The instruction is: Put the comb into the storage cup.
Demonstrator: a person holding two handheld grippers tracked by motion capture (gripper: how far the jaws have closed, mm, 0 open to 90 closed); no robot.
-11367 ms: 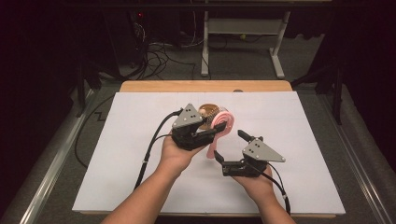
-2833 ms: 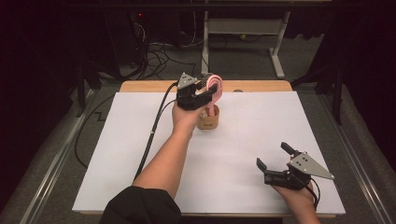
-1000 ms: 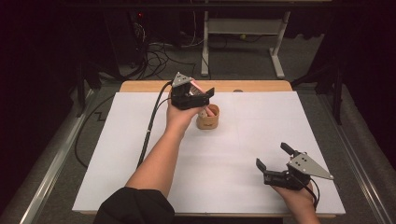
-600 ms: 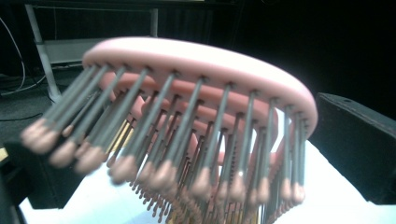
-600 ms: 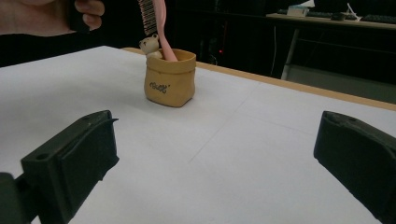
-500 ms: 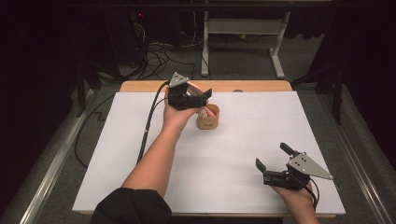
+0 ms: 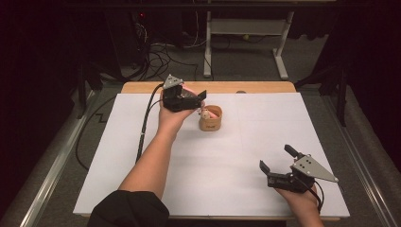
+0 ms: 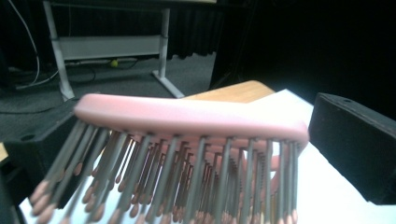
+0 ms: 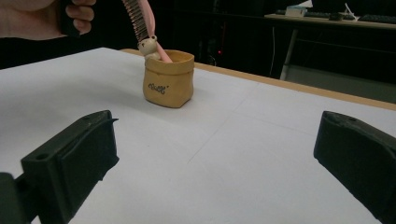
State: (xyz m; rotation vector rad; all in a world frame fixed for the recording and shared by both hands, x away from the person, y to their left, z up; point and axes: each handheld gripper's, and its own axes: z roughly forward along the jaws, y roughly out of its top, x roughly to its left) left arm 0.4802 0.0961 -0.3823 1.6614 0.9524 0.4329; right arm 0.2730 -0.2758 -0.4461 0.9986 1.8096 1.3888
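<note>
Hairbrush [image 8: 187, 121], pink, stands handle-down in the small tan pot [image 7: 211, 119] at upper centre of the table [image 7: 236, 189]. Left hand-held gripper [image 7: 189, 100] seems spread around its head, likely mid-release; next comes withdrawal. Right hand-held gripper [image 7: 279, 165] rests spread, lower right.

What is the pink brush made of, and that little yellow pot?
The pink brush looks like smooth matte plastic, with thin grey bristles tipped in pink beads. The little yellow pot looks like glazed ceramic shaped like a crumpled bag: it has a soft sheen and a stiff, wavy rim. I can't be sure.
</note>
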